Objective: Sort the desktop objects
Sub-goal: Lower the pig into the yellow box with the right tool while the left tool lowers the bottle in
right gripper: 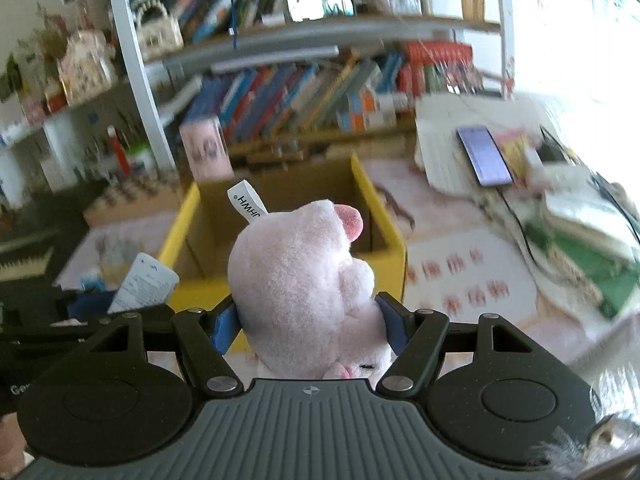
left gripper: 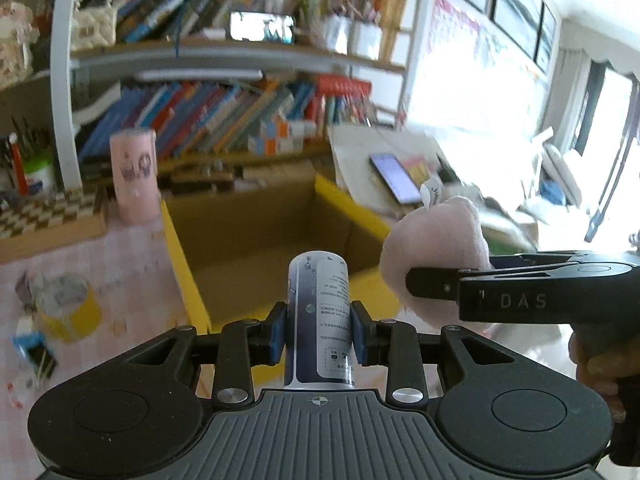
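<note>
My left gripper (left gripper: 319,332) is shut on a white and blue bottle (left gripper: 319,312), held upright between the blue pads. It hangs just in front of an open cardboard box with yellow edges (left gripper: 182,264). My right gripper (right gripper: 310,324) is shut on a pink plush toy (right gripper: 304,280) with a white label tag. In the left wrist view the plush toy (left gripper: 436,248) and the right gripper (left gripper: 436,286) sit to the right of the bottle. In the right wrist view the box (right gripper: 394,240) lies straight ahead and the bottle (right gripper: 144,284) shows at the left.
A pink cylinder (left gripper: 134,174) stands behind the box's left corner. A roll of yellow tape (left gripper: 68,306) and small items lie on the pink tablecloth at left. A phone (right gripper: 484,156) rests on papers at right. Bookshelves (left gripper: 240,116) fill the back.
</note>
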Available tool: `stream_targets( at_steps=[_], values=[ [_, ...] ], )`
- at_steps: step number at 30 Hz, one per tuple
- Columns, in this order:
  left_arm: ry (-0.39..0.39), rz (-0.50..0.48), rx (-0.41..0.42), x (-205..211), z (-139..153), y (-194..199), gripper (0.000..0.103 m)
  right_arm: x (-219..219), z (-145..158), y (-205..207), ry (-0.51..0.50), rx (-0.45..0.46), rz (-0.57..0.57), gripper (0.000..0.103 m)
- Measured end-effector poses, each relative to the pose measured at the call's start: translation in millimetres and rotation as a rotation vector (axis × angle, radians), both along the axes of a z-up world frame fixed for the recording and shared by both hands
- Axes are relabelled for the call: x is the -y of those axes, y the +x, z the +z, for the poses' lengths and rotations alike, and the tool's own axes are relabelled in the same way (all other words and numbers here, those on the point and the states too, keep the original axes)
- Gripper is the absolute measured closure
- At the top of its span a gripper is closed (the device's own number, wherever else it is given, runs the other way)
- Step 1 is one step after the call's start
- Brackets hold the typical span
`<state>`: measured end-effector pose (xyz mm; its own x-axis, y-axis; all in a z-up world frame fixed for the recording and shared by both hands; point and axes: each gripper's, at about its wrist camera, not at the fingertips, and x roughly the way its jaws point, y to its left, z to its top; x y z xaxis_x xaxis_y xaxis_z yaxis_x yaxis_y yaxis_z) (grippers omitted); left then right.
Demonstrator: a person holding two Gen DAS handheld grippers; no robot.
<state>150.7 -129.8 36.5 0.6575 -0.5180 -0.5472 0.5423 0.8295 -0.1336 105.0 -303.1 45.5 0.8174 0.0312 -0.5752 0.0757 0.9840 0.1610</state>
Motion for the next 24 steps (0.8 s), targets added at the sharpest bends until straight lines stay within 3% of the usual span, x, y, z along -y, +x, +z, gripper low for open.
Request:
stream_targets(
  at_steps=[7,11,24],
  values=[
    [-0.014,0.080,0.054,19,14,35,0.072,28,21,58,0.046,0.064,0.058,0.035],
    [-0.007,0.133,0.037,29,7,58,0.072,41,19,93,0.052,0.049,0.096,0.035],
    [0.131,0.211,-0.032,68,-33,118,0.072,49,-38,194,0.081,-0.157,0.198,0.035]
  ],
)
